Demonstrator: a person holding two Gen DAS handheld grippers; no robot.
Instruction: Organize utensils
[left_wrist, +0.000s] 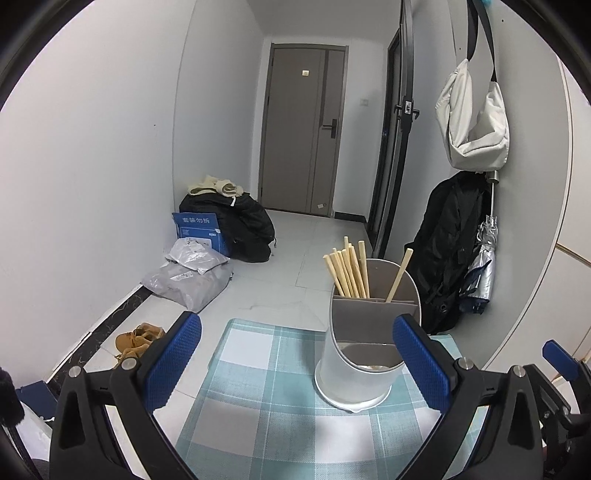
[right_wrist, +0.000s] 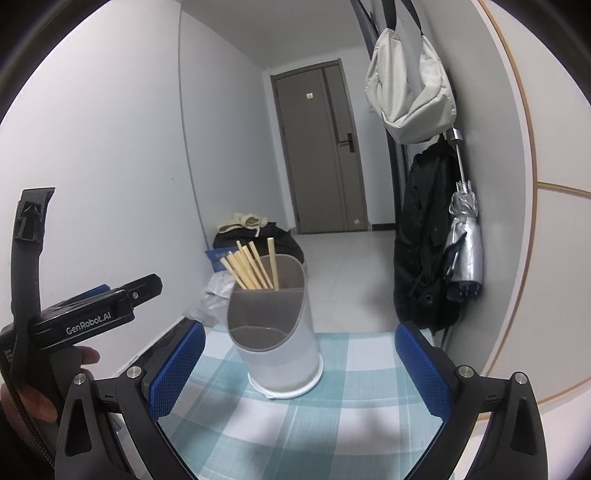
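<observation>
A white and grey utensil holder (left_wrist: 354, 354) (right_wrist: 275, 332) stands upright on the teal checked tablecloth (left_wrist: 266, 417) (right_wrist: 332, 417). Several wooden chopsticks (left_wrist: 349, 271) (right_wrist: 251, 267) lean in its rear compartment, one of them apart at the right (left_wrist: 398, 275). Its low front compartment looks bare. My left gripper (left_wrist: 299, 362) is open with nothing between its blue pads, the holder just ahead near the right pad. My right gripper (right_wrist: 301, 369) is open too, the holder standing between and beyond its fingers. The left gripper's body (right_wrist: 92, 317) and a hand show at the left of the right wrist view.
The table's far edge drops to a tiled floor with grey parcels (left_wrist: 192, 277), a blue box (left_wrist: 199, 229), black bags (left_wrist: 240, 221) and brown shoes (left_wrist: 136, 341). On the right wall hang a white bag (left_wrist: 476, 118), a black coat (left_wrist: 447, 251) and a folded umbrella (right_wrist: 463, 254).
</observation>
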